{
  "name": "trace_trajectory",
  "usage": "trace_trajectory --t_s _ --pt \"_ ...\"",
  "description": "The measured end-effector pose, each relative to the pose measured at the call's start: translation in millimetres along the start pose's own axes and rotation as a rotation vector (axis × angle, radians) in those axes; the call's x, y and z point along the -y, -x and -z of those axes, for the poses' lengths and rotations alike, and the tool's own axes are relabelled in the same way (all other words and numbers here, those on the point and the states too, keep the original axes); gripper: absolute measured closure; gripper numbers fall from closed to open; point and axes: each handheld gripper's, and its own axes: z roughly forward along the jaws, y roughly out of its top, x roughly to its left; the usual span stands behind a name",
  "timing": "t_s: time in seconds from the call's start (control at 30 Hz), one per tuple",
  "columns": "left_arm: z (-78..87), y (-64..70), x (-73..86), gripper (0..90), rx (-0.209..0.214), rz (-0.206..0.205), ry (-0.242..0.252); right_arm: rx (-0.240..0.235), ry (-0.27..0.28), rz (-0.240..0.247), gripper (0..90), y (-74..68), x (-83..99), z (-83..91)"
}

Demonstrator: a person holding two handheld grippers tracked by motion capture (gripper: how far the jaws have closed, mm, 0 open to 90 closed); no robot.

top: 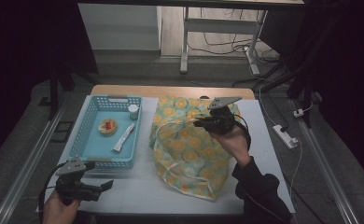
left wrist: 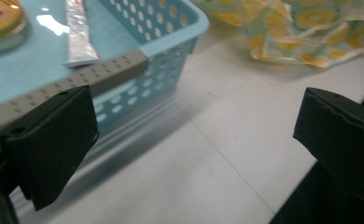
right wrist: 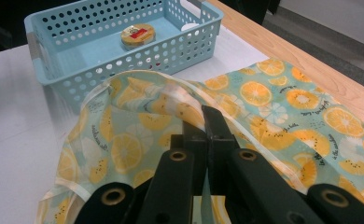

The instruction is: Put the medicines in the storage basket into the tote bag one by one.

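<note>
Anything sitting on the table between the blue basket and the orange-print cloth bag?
No. In the high view a bare strip of white table separates the blue basket from the orange-print cloth bag; the left gripper view shows the same bare stretch.

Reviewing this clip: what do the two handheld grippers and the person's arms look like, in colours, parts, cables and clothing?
Both the left gripper and the right gripper are black, each topped by a grey three-cornered plate. A dark cable trails from each. The jaws are flat black blocks. The right arm wears a dark sleeve.
</note>
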Motion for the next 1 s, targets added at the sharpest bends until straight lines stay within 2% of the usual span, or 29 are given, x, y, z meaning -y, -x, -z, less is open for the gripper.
trace_trajectory --t_s 0.03,0.23,0.33,0.4,0.47,0.7,0.83,1.0 --pt "0.2 -0.2 -2.2 0.7 -0.012 0.004 0.002 0.0 0.0 0.0 89.6 0.0 0.0 0.0" --pt "-0.6 -4.9 -10.5 1.0 -0.017 0.021 0.005 0.0 -0.003 -0.002 89.6 0.4 0.3 -0.1" --pt "-1.9 -11.2 -15.1 0.8 0.005 0.035 0.018 0.0 -0.004 -0.005 89.6 1.1 0.7 -0.7" --pt "-2.2 -15.4 -18.2 0.7 0.038 0.045 0.023 0.001 -0.003 -0.006 89.6 1.3 0.9 -0.9" --pt "-3.0 -19.1 -22.2 0.7 0.059 0.037 0.037 0.001 -0.003 -0.007 89.6 1.5 1.0 -1.0" --pt "-10.0 -30.4 -33.0 0.9 0.051 0.043 0.037 0.001 -0.003 -0.004 89.6 1.4 1.0 -1.0" --pt "-15.8 -36.4 -38.0 2.4 0.033 0.037 0.004 0.001 -0.004 -0.005 89.6 2.2 1.5 -1.5" --pt "-19.8 -43.1 -46.8 2.4 0.014 0.028 -0.006 0.002 -0.006 -0.004 89.6 2.0 1.5 -2.1"
